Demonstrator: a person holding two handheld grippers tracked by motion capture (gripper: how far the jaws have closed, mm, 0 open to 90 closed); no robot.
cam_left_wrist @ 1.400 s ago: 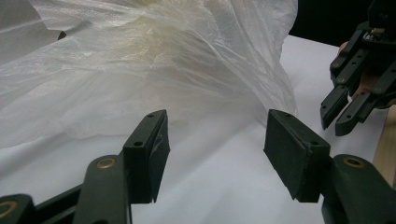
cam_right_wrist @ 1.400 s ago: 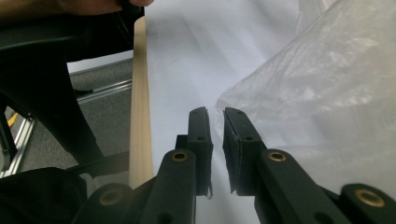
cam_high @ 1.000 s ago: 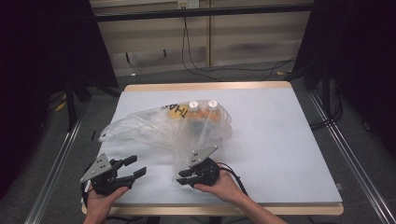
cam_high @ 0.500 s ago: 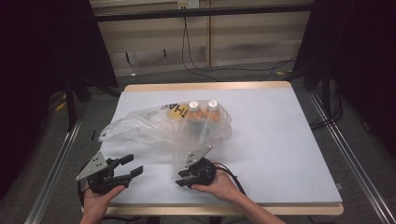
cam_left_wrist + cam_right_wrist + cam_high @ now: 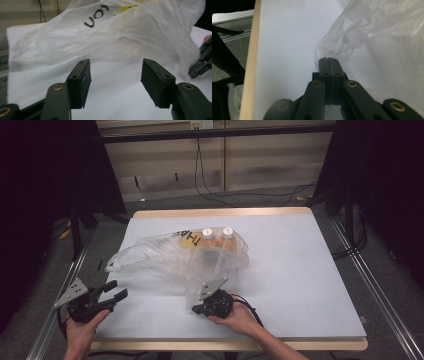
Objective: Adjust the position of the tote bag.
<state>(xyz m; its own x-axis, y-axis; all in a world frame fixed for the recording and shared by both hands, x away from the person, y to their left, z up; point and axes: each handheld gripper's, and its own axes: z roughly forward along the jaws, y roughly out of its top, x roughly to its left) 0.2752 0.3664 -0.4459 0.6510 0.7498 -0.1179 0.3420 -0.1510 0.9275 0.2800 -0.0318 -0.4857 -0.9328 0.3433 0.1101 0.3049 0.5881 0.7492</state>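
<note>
The crumpled translucent plastic bag (image 5: 175, 257) lay on the white counter (image 5: 300, 270), its long axis running from the near left to the 2 white-capped bottles (image 5: 217, 233) inside its far end. The right gripper (image 5: 200, 307) had just closed, fingers (image 5: 328, 65) together on the bag's near edge. The left gripper (image 5: 116, 290), fingers (image 5: 80, 82) apart and empty, faced the bag's near-left side, close but apart.

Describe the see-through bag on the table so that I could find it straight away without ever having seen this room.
Start at the white table with the pale wooden rim. On its left half lies a crumpled clear plastic bag, spreading from the middle toward the near left corner. It bears black lettering on a yellow patch, and two white-capped bottles lie inside its far end.
</note>
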